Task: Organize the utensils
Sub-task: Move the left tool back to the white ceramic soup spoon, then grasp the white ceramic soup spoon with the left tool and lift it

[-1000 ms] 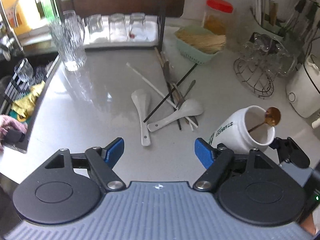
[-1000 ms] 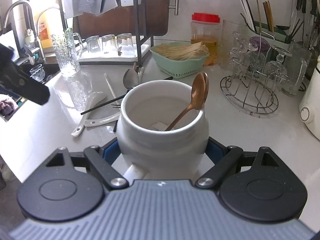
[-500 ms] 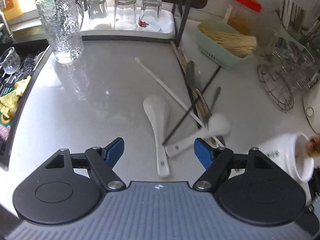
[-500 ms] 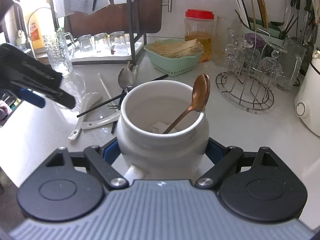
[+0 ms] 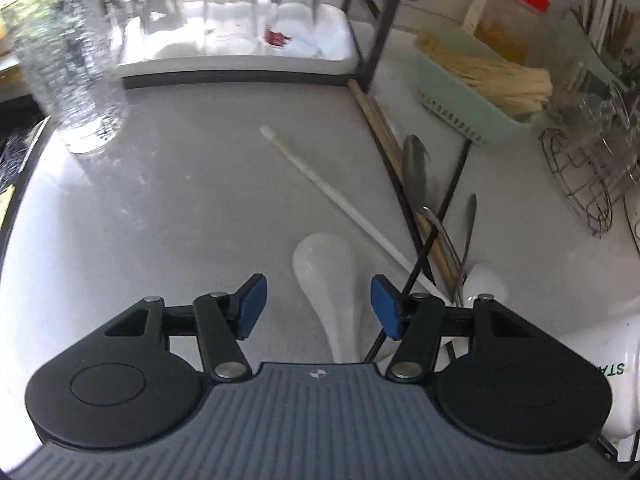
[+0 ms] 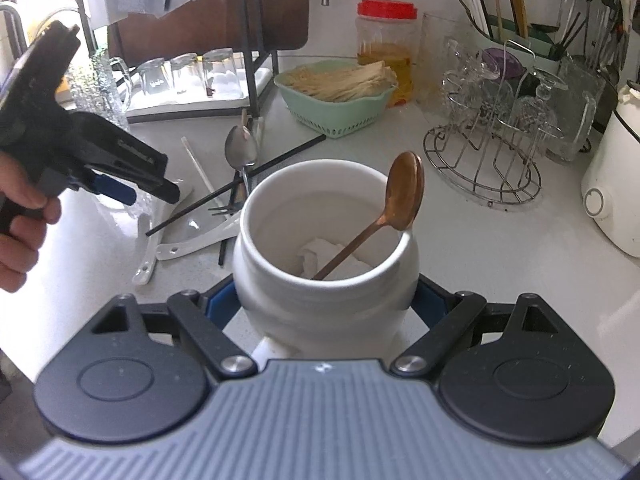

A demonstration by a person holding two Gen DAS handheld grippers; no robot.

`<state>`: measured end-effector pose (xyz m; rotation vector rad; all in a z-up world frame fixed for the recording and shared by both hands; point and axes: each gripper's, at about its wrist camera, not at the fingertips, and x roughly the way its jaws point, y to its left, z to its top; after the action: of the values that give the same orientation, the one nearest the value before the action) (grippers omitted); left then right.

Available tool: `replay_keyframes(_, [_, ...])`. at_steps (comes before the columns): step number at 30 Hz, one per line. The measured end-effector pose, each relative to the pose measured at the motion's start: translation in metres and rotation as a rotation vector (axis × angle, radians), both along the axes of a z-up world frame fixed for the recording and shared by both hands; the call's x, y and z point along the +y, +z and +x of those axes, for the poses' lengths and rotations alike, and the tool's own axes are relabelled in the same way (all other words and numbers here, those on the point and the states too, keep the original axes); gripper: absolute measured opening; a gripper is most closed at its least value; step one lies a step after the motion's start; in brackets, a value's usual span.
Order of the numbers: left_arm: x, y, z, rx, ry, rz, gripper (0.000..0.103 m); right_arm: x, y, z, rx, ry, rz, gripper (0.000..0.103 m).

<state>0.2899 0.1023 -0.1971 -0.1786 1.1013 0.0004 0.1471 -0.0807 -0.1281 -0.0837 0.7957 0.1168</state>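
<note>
My left gripper [image 5: 318,308] hovers low over the counter with a white ceramic spoon [image 5: 328,272] lying between its blue pads [image 5: 252,306]. Its jaws have just been closing, but the pads stand apart from the spoon, so it is open. Just to the right lie a black chopstick [image 5: 440,216], a white chopstick [image 5: 340,196], a metal spoon [image 5: 414,164], wooden chopsticks [image 5: 380,124] and a second white spoon [image 5: 484,280]. My right gripper [image 6: 324,300] is shut on a white ceramic jar [image 6: 324,240], which holds a copper spoon [image 6: 404,192]. The right wrist view shows the left gripper [image 6: 140,192] at the left, held by a hand.
A glass pitcher [image 5: 72,80] stands at the far left by the sink edge. A tray of upturned glasses [image 5: 240,56] sits at the back. A green basket [image 5: 472,108], a red-lidded jar [image 6: 386,40], a wire glass rack [image 6: 488,160] and a white appliance [image 6: 612,200] crowd the right.
The left gripper came down and forward over the utensil pile, its jaws narrowed, and the white spoon now lies between them. The right gripper keeps hold of the jar, nearly still.
</note>
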Motion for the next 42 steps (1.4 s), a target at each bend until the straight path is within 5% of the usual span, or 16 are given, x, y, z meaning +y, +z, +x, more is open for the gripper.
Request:
replay_keyframes(10, [-0.027, -0.006, 0.018, 0.058, -0.084, 0.140, 0.063, 0.006, 0.001, 0.003, 0.014, -0.030, -0.008, 0.091])
replay_keyframes(13, [-0.027, -0.006, 0.021, 0.073, -0.087, 0.140, 0.062, 0.007, 0.001, 0.004, 0.015, -0.037, -0.009, 0.091])
replay_keyframes(15, [-0.028, -0.005, 0.022, 0.075, -0.102, 0.139, 0.049, 0.007, 0.001, 0.005, 0.015, -0.042, -0.009, 0.091])
replay_keyframes(19, [-0.028, -0.003, 0.022, 0.076, -0.121, 0.136, 0.048, 0.007, 0.001, 0.005, 0.014, -0.045, -0.010, 0.091])
replay_keyframes(37, [0.008, 0.006, 0.005, 0.060, -0.031, -0.083, 0.047, 0.006, 0.001, 0.005, 0.015, -0.024, -0.012, 0.091])
replay_keyframes(42, [0.009, 0.012, -0.001, 0.044, -0.036, -0.093, 0.047, 0.006, 0.001, 0.004, 0.013, -0.016, -0.014, 0.091])
